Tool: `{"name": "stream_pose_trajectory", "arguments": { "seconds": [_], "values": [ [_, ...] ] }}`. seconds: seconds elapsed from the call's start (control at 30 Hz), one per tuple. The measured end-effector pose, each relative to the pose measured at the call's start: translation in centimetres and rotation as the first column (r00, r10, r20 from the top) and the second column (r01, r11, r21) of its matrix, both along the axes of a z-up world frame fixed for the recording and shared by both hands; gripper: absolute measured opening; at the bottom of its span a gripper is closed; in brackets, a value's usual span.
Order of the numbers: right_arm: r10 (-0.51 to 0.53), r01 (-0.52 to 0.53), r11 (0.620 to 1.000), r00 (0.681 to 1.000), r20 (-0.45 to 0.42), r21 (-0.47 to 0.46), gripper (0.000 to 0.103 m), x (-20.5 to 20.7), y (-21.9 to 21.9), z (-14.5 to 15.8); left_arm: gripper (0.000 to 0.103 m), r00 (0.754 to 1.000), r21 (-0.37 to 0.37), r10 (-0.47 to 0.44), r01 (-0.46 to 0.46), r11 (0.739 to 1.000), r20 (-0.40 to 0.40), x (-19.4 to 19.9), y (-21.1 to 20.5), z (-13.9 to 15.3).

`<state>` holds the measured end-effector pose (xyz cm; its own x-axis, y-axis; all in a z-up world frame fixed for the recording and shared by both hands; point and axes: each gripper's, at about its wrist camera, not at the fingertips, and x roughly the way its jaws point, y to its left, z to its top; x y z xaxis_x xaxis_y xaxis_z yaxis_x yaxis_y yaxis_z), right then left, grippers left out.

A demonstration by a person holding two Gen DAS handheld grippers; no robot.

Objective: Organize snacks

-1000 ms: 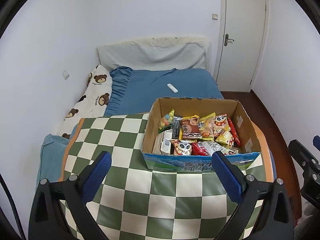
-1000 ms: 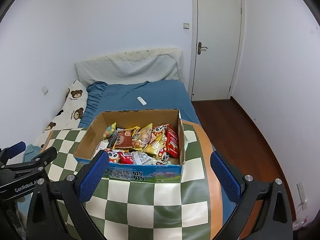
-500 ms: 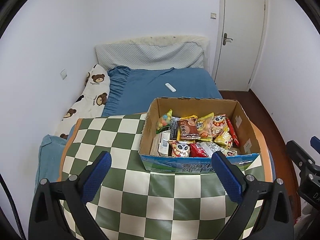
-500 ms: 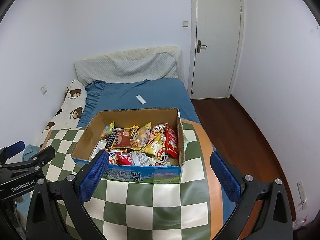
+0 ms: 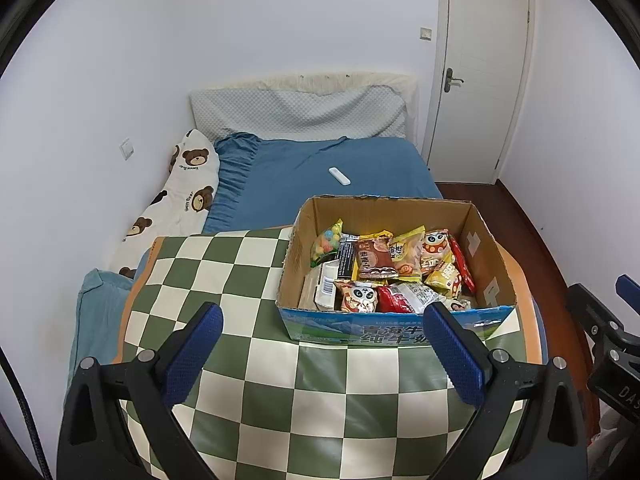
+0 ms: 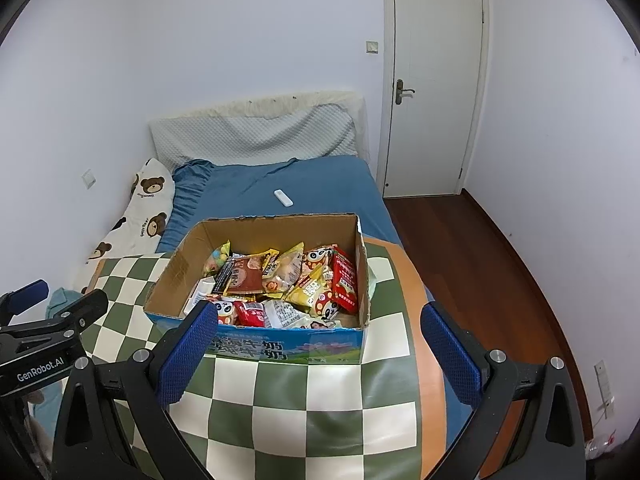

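both wrist cams look forward and down over checkered table (image 5: 320, 392) (image 6: 304, 396), left cam from left; both share snack box (image 5: 394, 330) (image 6: 280, 350), bed (image 5: 320, 184)

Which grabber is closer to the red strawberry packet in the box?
Probably right. The right gripper faces the box's right half, where the red strawberry packet leans on the right wall. The left gripper hangs off toward the box's left side, farther from it.
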<state>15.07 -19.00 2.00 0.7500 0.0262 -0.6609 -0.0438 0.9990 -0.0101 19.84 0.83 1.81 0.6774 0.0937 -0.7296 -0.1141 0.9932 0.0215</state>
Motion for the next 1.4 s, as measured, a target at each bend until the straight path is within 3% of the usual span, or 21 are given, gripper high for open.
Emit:
{"name": "stream_pose_trajectory", "arguments": {
  "seconds": [1.4],
  "values": [
    [0.012,-0.012,1.0,1.0,-0.006,0.006,0.103,-0.7,0.2,0.6,0.103,0.999,0.012,-0.01,0.01,1.0,0.03,-1.2,-0.5,0.5]
  ]
}}
